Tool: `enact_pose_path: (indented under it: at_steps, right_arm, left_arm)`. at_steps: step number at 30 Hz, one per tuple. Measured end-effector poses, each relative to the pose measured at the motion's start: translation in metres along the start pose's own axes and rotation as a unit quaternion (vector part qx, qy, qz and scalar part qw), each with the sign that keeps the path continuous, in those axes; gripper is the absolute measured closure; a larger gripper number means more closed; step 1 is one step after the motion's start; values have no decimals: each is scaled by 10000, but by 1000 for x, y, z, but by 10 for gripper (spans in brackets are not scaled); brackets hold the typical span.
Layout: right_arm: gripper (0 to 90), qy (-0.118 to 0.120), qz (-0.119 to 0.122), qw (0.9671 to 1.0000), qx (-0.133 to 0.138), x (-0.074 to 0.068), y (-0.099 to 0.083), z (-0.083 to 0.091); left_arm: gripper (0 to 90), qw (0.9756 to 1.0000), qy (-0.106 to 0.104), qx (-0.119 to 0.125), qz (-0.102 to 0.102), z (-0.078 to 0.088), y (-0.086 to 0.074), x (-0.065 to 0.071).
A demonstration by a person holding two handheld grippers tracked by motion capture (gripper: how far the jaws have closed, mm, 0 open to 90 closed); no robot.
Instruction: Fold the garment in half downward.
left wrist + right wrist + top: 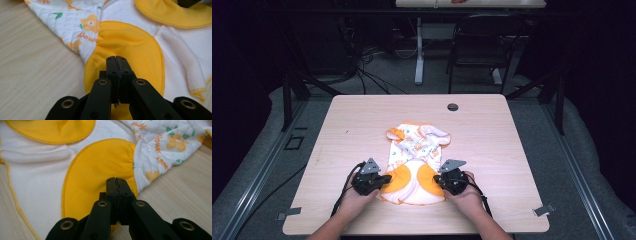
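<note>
Gripping: left gripper [117,60] and right gripper [116,181] – jaws clamped together on the baby garment's [414,160] yellow patches.
Garment: flat, near table [362,120] edge.
Risk: thin pinch – cloth slips when lifted.

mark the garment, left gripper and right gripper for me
garment [417,142]: high view, on its printed white middle.
left gripper [116,60]: left gripper view, at the shut jaw tips over a yellow patch.
right gripper [116,180]: right gripper view, at the shut jaw tips over a yellow patch.
</note>
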State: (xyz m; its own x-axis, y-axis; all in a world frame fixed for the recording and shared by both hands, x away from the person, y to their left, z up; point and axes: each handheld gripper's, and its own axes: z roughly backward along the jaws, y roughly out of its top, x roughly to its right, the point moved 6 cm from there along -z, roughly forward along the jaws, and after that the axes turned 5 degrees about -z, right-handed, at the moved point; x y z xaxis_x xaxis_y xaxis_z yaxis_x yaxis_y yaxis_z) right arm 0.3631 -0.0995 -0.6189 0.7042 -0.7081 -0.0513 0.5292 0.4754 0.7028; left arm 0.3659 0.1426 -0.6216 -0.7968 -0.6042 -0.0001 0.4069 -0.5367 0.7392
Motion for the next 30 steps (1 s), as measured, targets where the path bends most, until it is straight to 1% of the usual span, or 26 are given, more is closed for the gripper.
enact_pose_path:
  at_steps: [1, 3, 4, 7, 9, 11, 12, 15, 16, 18, 19, 21, 22, 23, 24, 25, 30]
  right_arm:
    - [891, 9, 12, 10000, 5, 0, 0, 0]
    - [891, 50, 46, 10000, -35, -2, -1, 1]
    - [891, 106, 95, 9999, -46, -4, -2, 2]
    - [891, 155, 143, 9998, -75, -5, -3, 4]
    - [891, 256, 199, 9994, -136, -9, -6, 6]
    - [891, 274, 245, 9992, -169, -10, -6, 7]
    - [891, 316, 270, 9990, -189, -13, -7, 8]
    - [891, 349, 331, 9986, -230, -16, -9, 10]
    - [891, 427, 384, 9979, -289, -19, -11, 13]
    - [891, 448, 429, 9975, -326, -20, -13, 14]
    - [891, 443, 428, 9976, -328, -22, -14, 16]
    - [891, 477, 511, 9968, -398, -25, -16, 18]
    - [891, 519, 532, 9961, -470, -27, -18, 20]
    - [892, 509, 577, 9954, -570, -28, -18, 22]
    - [892, 509, 577, 9954, -570, -28, -18, 22]
    - [892, 563, 556, 9952, -572, -29, -18, 22]
    - [891, 671, 581, 9934, -723, -34, -21, 26]
  left_arm:
    - [897, 10000, -23, -2, 17, 1, -1, 2]
    - [897, 10000, -53, -47, -25, 3, -2, 4]
    - [897, 9999, -80, -60, -25, 4, -3, 6]
    - [897, 9998, -91, -114, -119, 6, -4, 10]
    - [897, 9997, -124, -153, -145, 8, -5, 14]
    - [897, 9996, -145, -173, -195, 9, -6, 16]
    - [897, 9995, -154, -192, -219, 10, -7, 17]
    - [897, 9993, -185, -214, -227, 13, -9, 21]
    - [897, 9990, -223, -258, -279, 16, -11, 23]
    - [897, 9990, -245, -258, -267, 17, -13, 25]
    - [897, 9989, -292, -271, -248, 19, -14, 27]
    - [896, 9987, -322, -289, -282, 22, -17, 32]
    - [896, 9985, -349, -301, -285, 23, -18, 34]
    - [896, 9984, -374, -314, -294, 24, -19, 36]
    - [896, 9983, -379, -315, -304, 25, -19, 39]
    - [896, 9979, -418, -352, -351, 27, -20, 41]
    - [895, 9972, -522, -369, -388, 30, -23, 49]
